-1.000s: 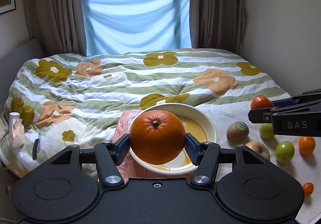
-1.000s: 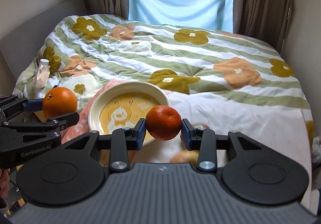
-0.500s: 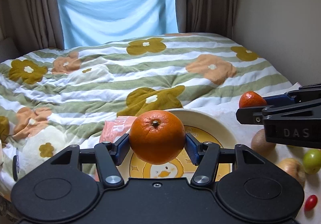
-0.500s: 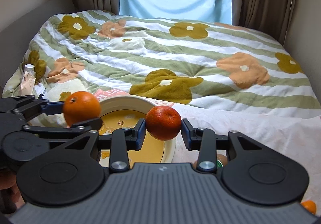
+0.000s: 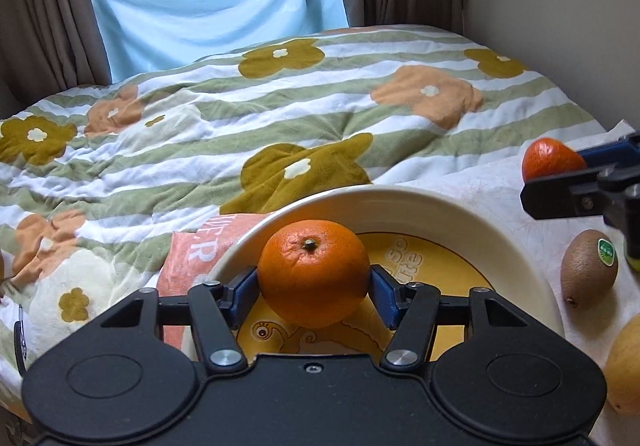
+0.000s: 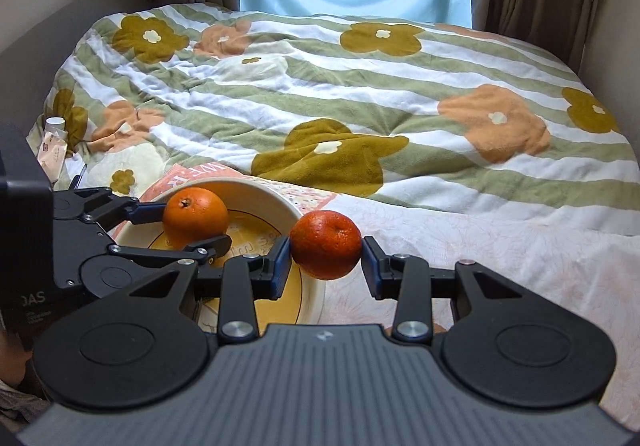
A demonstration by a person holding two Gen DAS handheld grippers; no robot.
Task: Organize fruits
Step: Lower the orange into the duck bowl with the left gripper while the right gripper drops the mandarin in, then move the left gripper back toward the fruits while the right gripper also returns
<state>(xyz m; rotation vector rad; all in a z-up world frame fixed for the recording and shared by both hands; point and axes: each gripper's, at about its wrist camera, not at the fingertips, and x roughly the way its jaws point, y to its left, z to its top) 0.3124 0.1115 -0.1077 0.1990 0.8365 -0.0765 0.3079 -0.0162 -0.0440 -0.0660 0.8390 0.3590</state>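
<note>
We are squeezing a big orange [image 5: 313, 272] in our left gripper [image 5: 313, 288], one blue pad on each side of its fat middle. That looks like the best place to hold, because it is round and could roll out. It is probably a bit heavy and firm, with bumpy skin that helps it not slip. It is bright, with a little stem on top. It is hanging just over the yellow inside of the cream bowl [image 5: 460, 206]. Our right gripper [image 6: 326, 250] is pinching a smaller, redder orange [image 6: 326, 244] by the bowl's rim. A brown kiwi [image 5: 589, 268] is lying beside the bowl.
</note>
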